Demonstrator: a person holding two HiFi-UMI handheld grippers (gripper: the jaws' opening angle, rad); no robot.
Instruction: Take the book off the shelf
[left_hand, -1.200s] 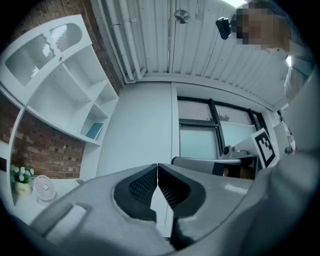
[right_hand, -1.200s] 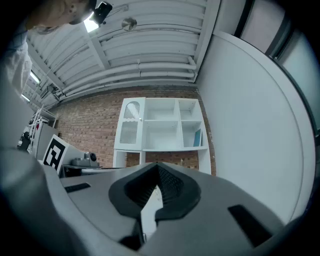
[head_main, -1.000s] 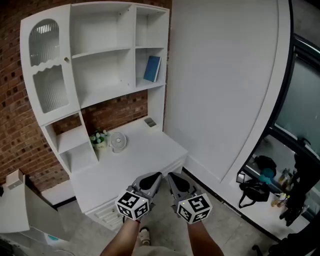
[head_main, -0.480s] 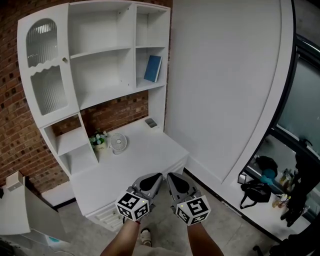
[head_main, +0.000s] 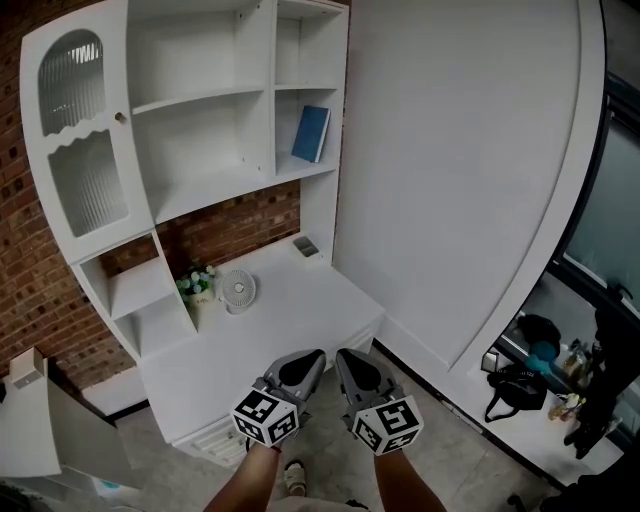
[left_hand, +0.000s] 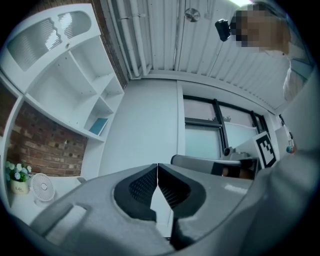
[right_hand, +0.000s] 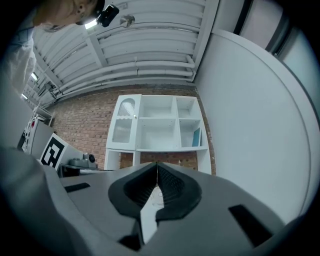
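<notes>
left gripper (head_main: 312, 358): closed, empty | right gripper (head_main: 346, 358): closed, empty | book (head_main: 311, 133): leaning on shelf (head_main: 300, 169), 12 o'clock from grippers

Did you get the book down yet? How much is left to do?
Nothing is done yet. The blue book leans in the right-hand cubby of the white shelf, untouched. In hand: nothing; the left gripper and right gripper are shut and empty, low in front of the desk. Left to do: reach up, open one gripper, grip the book and pull it out.
</notes>
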